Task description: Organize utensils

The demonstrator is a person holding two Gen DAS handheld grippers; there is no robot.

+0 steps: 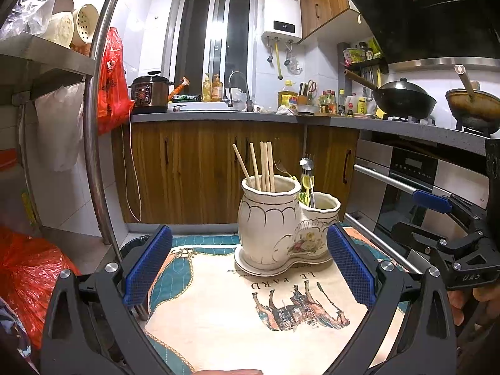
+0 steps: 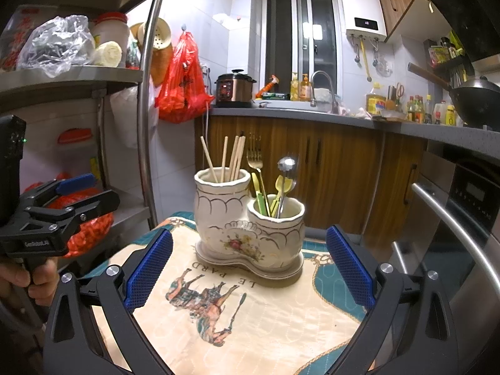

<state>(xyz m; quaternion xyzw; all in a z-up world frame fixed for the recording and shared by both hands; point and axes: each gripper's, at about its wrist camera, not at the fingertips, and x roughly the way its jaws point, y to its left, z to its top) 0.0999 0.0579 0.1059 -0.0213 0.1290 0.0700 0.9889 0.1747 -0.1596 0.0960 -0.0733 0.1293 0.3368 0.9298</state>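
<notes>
Warm indoor light, glare on the window (image 1: 215, 40), strong fisheye bending and dark corners.

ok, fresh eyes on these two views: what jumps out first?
The cream ceramic utensil holder at the centre of the horse-print cloth: wooden chopsticks stand in its taller cup, a fork and spoons in the lower one. Both grippers, left and right, sit open and empty before it, blue fingers spread wide.
</notes>
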